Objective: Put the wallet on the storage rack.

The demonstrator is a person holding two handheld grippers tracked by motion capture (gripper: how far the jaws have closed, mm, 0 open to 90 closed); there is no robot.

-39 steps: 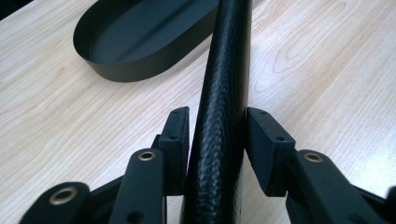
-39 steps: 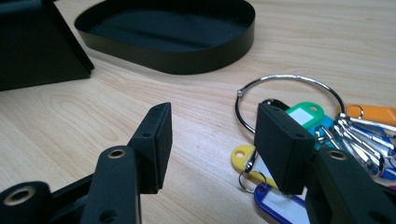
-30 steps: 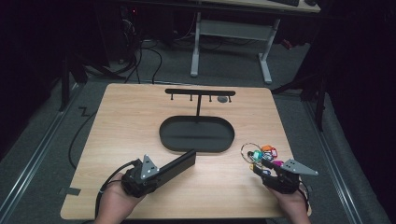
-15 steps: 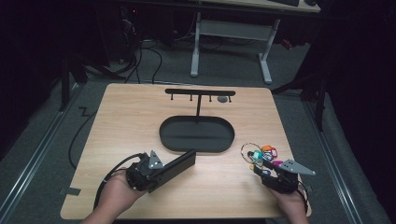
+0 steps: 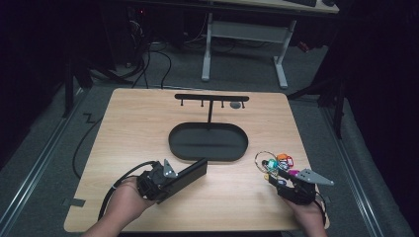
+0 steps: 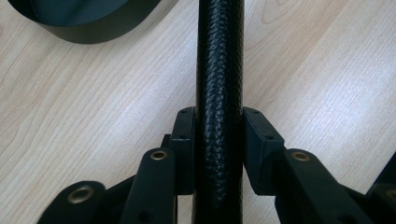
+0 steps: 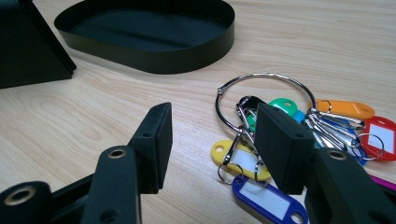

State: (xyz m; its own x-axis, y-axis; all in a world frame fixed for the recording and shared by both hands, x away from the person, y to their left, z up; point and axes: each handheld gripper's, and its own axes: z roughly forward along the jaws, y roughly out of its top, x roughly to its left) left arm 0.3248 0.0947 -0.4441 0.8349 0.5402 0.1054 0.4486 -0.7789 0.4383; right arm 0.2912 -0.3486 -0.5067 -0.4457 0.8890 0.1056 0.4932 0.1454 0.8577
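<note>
High view: the left gripper [image 5: 195, 169] lies low over the near-left part of the worktop [image 5: 133, 128], carried by the person's left hand [image 5: 126, 200]. Its jaws have just been closing and now pinch a black case [image 5: 190, 172], a long flat item with a pebbled leather-like surface. The case points from the jaws toward the tray [image 5: 208, 142] and ends just short of the tray's near rim.

Left gripper view: both pads [image 6: 184, 135] press against the flanks of the case [image 6: 219, 93], which runs straight up the frame between them. The case stands on its narrow edge relative to the jaws. A curved section of the tray wall [image 6: 93, 28] shows at top left, apart from the case.

Right gripper [image 5: 276, 174], high view: it sits at the near-right corner of the worktop in the right hand [image 5: 309, 212], aimed at a key bunch [image 5: 275, 163].

Right gripper view: the jaws stand spread with nothing between the pads [image 7: 156, 140]. The key bunch [image 7: 299, 135] lies flat on the worktop just ahead and to the right of the jaws: a large metal ring [image 7: 266, 93] carrying coloured tags in yellow, blue, green, orange and red. The right-hand pad overlaps the bunch in the frame; contact cannot be told.

A black hook stand [image 5: 211, 98] rises behind the tray.
</note>
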